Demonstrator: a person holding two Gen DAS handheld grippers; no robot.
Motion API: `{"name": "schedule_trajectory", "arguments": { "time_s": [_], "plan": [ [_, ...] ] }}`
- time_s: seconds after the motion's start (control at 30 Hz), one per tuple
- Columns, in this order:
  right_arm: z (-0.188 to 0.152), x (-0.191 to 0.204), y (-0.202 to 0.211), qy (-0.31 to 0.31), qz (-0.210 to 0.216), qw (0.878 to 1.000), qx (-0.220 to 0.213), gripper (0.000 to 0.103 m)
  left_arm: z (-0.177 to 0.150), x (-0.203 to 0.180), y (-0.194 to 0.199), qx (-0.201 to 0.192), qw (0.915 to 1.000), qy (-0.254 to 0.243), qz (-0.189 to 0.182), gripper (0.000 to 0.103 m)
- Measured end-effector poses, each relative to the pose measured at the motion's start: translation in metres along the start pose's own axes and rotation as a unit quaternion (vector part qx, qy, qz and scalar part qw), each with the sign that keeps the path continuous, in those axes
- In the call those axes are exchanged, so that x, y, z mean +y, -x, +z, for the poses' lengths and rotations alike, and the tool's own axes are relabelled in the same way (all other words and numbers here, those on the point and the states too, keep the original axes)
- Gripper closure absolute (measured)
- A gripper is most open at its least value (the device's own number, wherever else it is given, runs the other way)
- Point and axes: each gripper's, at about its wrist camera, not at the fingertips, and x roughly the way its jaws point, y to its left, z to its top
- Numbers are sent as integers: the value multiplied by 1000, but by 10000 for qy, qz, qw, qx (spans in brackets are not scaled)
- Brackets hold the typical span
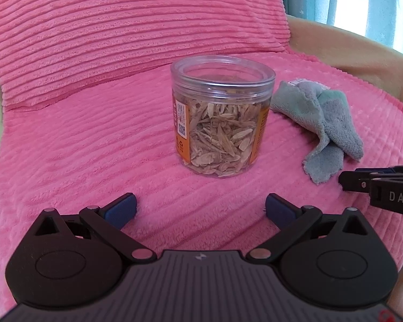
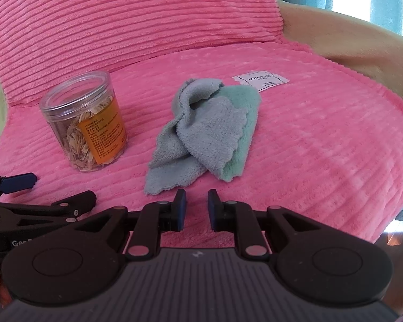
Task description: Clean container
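Above pink blanket (image 1: pixel 67 147), both grippers level

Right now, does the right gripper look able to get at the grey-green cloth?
Probably yes. The right gripper is open and empty, with the cloth lying crumpled straight ahead of it on the pink cover. Nothing lies between them; the jar stands well to the left.

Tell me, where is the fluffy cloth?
The cloth lies crumpled on the pink cushion, right of the jar, just ahead of the right gripper.
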Motion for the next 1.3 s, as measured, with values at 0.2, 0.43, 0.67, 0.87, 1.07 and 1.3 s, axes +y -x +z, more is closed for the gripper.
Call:
{"name": "schedule_trajectory", "arguments": {
  "time_s": [0.2,0.43,0.67,0.87,1.07,1.3],
  "plan": [
    [2,0,0,-3,34,10000,5,89,4,2,-9,53,9999,89,-39,0],
    [4,1,3,-14,102,9999,4,87,0,0,-3,-104,9999,-69,-38,0],
    [1,-1,1,-13,64,10000,-20,88,-15,10,-6,-207,9996,-156,-72,0],
    [1,-2,1,-13,59,10000,-20,88,-18,12,-5,-223,9995,-196,-70,0],
    [0,-4,2,-15,80,10000,-32,88,-18,11,-1,-218,9995,-238,-57,0],
    [0,-13,17,-94,87,9989,-460,88,-3,2,3,-490,9978,-442,-48,0]
  ]
}}
